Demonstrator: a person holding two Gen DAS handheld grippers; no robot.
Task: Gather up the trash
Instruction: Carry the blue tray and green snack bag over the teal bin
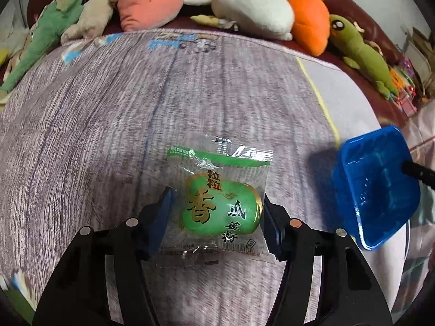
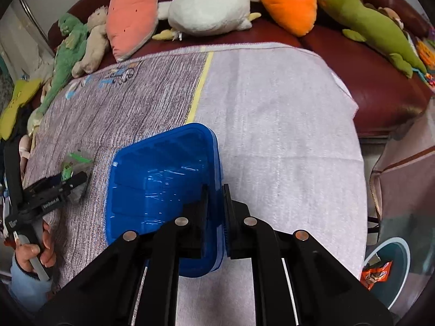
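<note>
A clear and green snack wrapper (image 1: 220, 203) lies between the fingers of my left gripper (image 1: 217, 217), which is shut on it above the grey table cloth (image 1: 108, 122). The wrapper also shows small in the right wrist view (image 2: 73, 168), with the left gripper (image 2: 68, 182) on it. My right gripper (image 2: 216, 217) is shut on the right wall of a blue plastic tray (image 2: 163, 190), held just above the cloth. The tray also shows at the right in the left wrist view (image 1: 378, 187).
Plush toys line the dark red sofa behind the table: a pink carrot (image 2: 130, 13), a white toy (image 2: 209, 8), an orange carrot (image 2: 288, 2), a green toy (image 2: 375, 27). A bin (image 2: 391, 266) with an orange wrapper (image 2: 375, 274) stands low right, off the table.
</note>
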